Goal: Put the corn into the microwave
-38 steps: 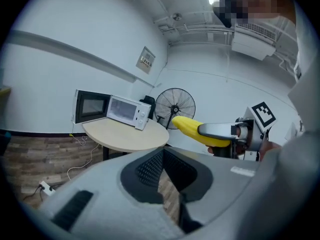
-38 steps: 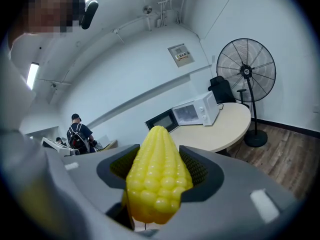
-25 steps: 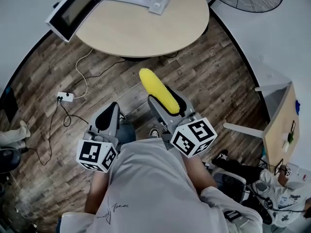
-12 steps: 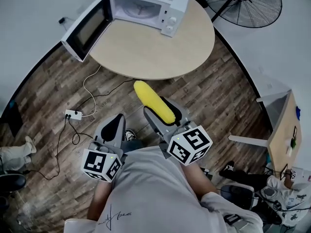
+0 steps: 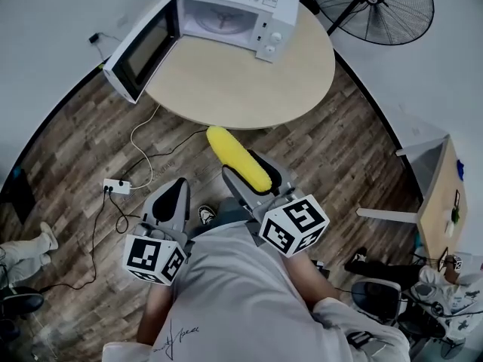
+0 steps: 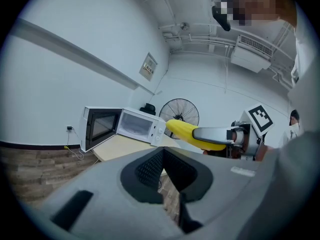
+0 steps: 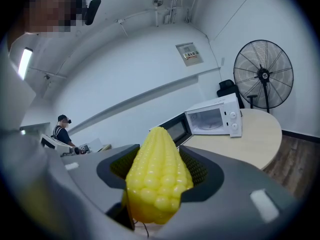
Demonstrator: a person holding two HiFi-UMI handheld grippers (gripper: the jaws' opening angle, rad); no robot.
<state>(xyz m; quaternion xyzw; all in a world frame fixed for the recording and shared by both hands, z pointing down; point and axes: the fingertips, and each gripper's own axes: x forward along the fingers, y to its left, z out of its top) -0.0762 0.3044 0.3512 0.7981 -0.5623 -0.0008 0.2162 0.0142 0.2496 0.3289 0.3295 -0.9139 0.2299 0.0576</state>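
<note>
Head view: the right gripper (image 5: 259, 173) clamps the yellow corn (image 5: 237, 157), whose tip points toward the microwave (image 5: 240, 12). The microwave stands on the round table (image 5: 241, 81) with its door (image 5: 140, 48) swung open. The corn is well apart from the microwave, above the wood floor (image 5: 83, 142). The left gripper (image 5: 172, 196), farther from the microwave, is empty, and its jaws seem pressed together.
</note>
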